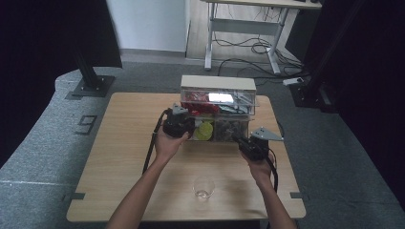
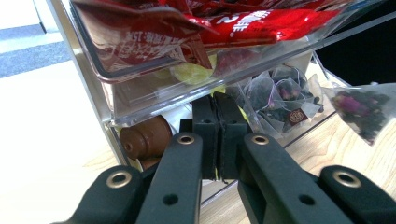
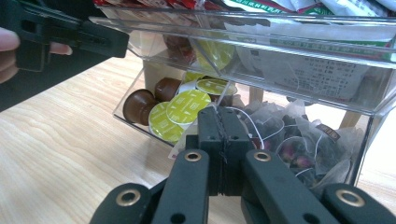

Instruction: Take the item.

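Observation:
A clear acrylic drawer organizer (image 1: 217,90) stands at the back of the table. Its upper drawer holds red packets (image 2: 261,25). The lower left drawer holds brown and yellow-lidded coffee capsules (image 3: 180,109), and the lower right one pyramid tea bags (image 3: 299,149). My left gripper (image 1: 190,129) (image 2: 217,100) is shut, with its tips against the lower left drawer's front. My right gripper (image 1: 238,140) (image 3: 223,114) is shut on a thin white tea-bag string (image 3: 247,120). One tea bag (image 2: 359,109) hangs outside the drawers in the left gripper view.
A clear drinking glass (image 1: 204,187) stands near the front edge of the wooden table (image 1: 119,157), between the person's forearms. A desk frame and cables (image 1: 248,45) lie on the floor behind the table.

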Available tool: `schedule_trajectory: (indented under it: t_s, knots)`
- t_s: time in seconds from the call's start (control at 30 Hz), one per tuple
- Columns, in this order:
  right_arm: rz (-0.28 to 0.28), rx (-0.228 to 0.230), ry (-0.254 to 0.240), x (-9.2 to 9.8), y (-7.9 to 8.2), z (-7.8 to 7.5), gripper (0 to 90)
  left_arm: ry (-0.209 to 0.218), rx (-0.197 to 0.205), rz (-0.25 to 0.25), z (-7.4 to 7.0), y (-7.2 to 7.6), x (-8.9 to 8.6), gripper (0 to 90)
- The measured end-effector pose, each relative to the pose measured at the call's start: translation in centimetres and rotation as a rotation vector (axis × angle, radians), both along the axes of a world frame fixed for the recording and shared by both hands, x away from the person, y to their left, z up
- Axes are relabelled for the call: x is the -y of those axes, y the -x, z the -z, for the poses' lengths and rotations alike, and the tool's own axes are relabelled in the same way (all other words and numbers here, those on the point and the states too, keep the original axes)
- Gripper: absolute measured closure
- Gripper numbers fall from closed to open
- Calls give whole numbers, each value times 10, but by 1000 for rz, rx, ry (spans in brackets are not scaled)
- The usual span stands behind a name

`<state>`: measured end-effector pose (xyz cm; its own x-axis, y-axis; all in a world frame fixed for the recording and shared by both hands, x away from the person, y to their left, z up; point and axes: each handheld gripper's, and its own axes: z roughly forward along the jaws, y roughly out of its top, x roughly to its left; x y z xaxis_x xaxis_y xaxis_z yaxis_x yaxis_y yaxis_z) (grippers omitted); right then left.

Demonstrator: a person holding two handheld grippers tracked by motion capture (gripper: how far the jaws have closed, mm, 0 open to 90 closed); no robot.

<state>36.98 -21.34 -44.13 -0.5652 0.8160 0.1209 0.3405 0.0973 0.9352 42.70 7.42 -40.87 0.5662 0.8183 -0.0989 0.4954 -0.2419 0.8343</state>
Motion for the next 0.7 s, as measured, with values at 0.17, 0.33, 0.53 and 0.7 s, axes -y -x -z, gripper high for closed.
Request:
schedule_trajectory:
  t_s: [0.17,0.33,0.53,0.7]
  knots:
    - [-10,9,-4,3,8,-1,889,2,-1,0,0,0,0,880]
    - [-21,25,-11,5,17,-1,888,1,-2,-1,0,0,1,879]
    - [-37,26,-15,3,25,2,889,-4,-4,2,1,0,3,878]
    - [-43,33,-18,3,31,4,888,-8,-3,3,1,0,3,878]
